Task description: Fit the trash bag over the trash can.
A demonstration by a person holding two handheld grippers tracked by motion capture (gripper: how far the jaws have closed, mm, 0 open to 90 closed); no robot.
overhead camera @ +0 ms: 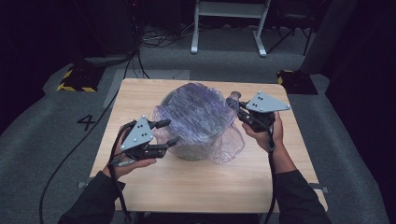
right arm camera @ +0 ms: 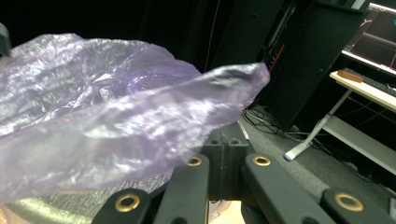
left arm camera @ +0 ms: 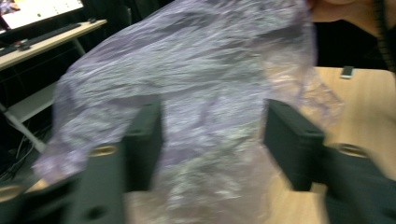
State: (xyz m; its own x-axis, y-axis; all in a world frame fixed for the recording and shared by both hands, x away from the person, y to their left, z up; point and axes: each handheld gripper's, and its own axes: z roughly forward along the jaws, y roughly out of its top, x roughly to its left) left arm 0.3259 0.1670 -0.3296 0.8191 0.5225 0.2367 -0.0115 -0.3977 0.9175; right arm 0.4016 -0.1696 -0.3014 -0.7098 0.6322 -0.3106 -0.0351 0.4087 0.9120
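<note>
My left hand-held gripper (overhead camera: 167, 132) is spread wide, jaws apart and holding nothing, poised just beside the near-left flank of the purple plastic bag (overhead camera: 198, 116). In the left gripper view the crinkled film sits straight ahead between my two black jaws, though I cannot tell whether either jaw touches it yet. My right hand-held gripper (overhead camera: 239, 111) is pinched closed on the far-right edge of the bag, up at the rim; in the right gripper view its jaws meet with a stretched flap of film (right arm camera: 140, 121) drawn out from them.

The bag is draped over a round, clear bowl-like container (overhead camera: 196, 140) in the middle of the wooden worktop (overhead camera: 196, 186), its loose skirt spilling to the near right.

So the bag lies between my two hands, its span running from my left, nearer me, to my right, farther back. The left is the free one and the film is right in front of it, so I judge the next move is to close it there on the opposite edge. The film is thin and slack; a shallow bite could slip off.
</note>
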